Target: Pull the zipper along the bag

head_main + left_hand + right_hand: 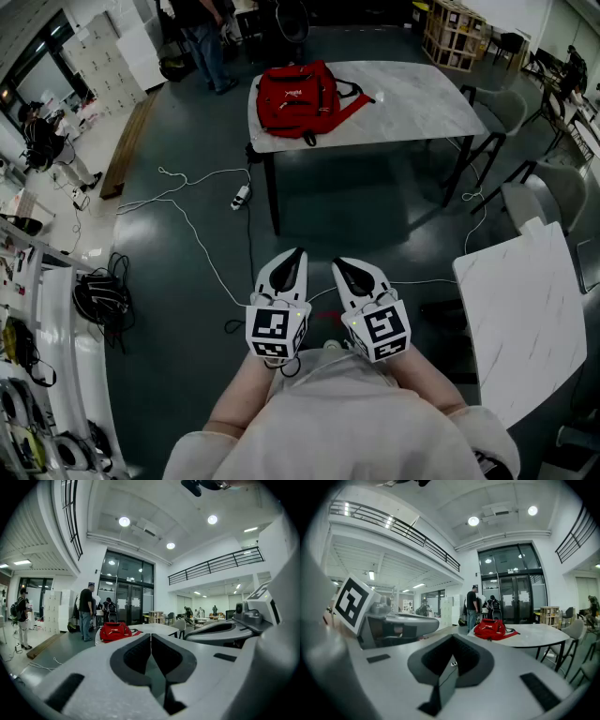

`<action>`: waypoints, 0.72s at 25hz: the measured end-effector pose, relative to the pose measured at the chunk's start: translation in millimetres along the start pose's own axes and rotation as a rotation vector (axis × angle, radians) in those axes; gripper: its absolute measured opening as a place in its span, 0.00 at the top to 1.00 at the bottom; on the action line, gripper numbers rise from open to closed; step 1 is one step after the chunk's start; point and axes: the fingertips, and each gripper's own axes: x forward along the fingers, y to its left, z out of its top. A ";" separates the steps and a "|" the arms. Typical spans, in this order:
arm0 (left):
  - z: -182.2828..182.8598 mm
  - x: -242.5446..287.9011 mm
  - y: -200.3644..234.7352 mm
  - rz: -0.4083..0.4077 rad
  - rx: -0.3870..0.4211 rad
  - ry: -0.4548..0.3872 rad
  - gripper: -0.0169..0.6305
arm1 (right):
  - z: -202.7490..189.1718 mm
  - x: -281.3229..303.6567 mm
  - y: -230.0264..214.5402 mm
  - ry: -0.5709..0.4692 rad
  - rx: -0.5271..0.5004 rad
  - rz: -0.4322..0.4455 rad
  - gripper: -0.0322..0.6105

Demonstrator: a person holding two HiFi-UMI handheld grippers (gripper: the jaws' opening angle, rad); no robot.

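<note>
Between your left fingers (135,656) nothing is caught: the dark pads meet along one line, so the left gripper (151,638) is closed on air. Your right fingers (429,660) read the same way, pressed together with no object in them, and the right gripper (453,645) is closed and empty too. Both tools sit side by side close to your chest, tips aimed towards the red bag (296,97) and well apart from it.

That bag lies on the pale marble-look surface (417,103), at its left end as you face it, with straps trailing towards the middle. A stretch of dark floor (187,281) crossed by a white cable (192,220) lies between you and the bag. A person (204,37) stands beyond the bag, off its far left corner.

By my reading, no step on the zipper has begun: this is the approach, before any contact. Next you would need to walk up to the bag and find the zipper pull, which cannot be made out from here. Then open one pair of fingers to pinch it, and probably steady the fabric beside it with the other pair.
</note>
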 end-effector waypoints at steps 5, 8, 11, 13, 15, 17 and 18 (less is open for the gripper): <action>-3.8 7.5 1.0 -0.001 -0.009 0.009 0.94 | -2.4 3.9 -7.0 0.005 0.005 -0.001 0.91; -3.3 8.4 5.0 0.011 -0.020 0.013 0.94 | -2.5 5.2 -6.5 0.009 0.010 0.007 0.91; -4.4 8.7 7.6 0.023 -0.040 0.016 0.94 | -4.7 5.6 -8.5 0.014 0.036 0.005 0.91; -8.0 10.3 6.1 0.024 -0.047 0.025 0.94 | -7.9 5.9 -12.7 0.018 0.064 0.002 0.91; -14.0 12.8 3.8 0.018 -0.052 0.042 0.94 | -12.6 6.6 -17.7 0.029 0.086 -0.002 0.91; -18.3 15.3 5.9 0.016 -0.060 0.056 0.94 | -16.9 10.9 -22.0 0.042 0.103 -0.009 0.91; -19.7 16.3 8.5 0.018 -0.064 0.061 0.94 | -18.6 14.1 -23.5 0.047 0.110 -0.011 0.91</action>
